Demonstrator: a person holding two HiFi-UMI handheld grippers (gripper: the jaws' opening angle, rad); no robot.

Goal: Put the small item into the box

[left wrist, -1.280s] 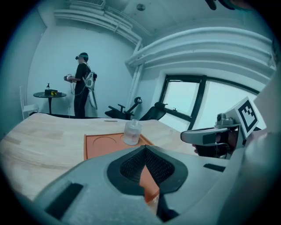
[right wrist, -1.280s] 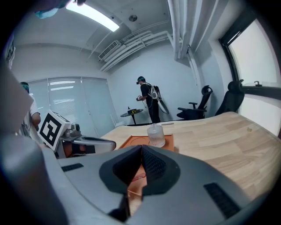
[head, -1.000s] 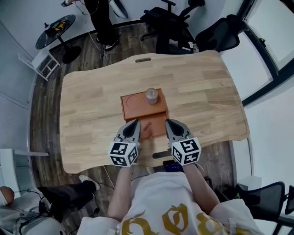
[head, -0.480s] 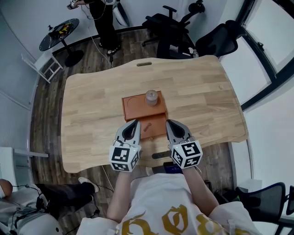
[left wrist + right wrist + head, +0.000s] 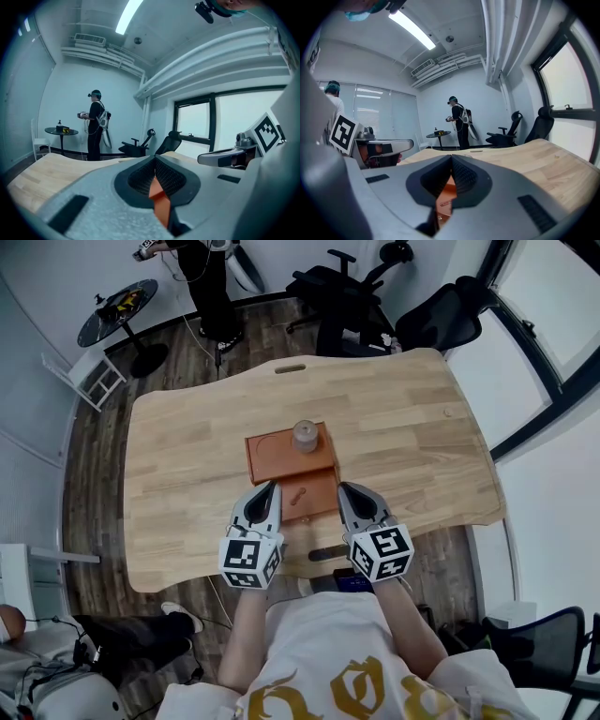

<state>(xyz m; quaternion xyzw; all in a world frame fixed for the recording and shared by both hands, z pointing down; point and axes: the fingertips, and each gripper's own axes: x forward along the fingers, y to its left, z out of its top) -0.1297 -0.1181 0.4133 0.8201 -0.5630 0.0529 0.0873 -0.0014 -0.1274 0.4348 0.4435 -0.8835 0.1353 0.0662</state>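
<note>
An orange-brown box (image 5: 281,451) lies flat at the middle of the wooden table (image 5: 187,456). A small grey round item (image 5: 306,435) stands on its far half, beside a circular groove. The near half (image 5: 314,498) carries a small handle-like mark. My left gripper (image 5: 272,487) and right gripper (image 5: 343,488) rest at the box's near corners, one each side. Both are shut with nothing held. In the left gripper view the jaws of the left gripper (image 5: 155,159) meet, with orange showing behind them. The right gripper (image 5: 451,157) looks the same in its own view.
Black office chairs (image 5: 361,296) stand beyond the table's far edge. A person (image 5: 202,282) stands at the back left, next to a round side table (image 5: 114,306) and a white stand (image 5: 89,376). A dark object (image 5: 328,555) sits at the table's near edge between my grippers.
The head view has shifted a little. My left gripper has drifted slightly left and nearer to me. The box, the item and the right gripper keep their places.
</note>
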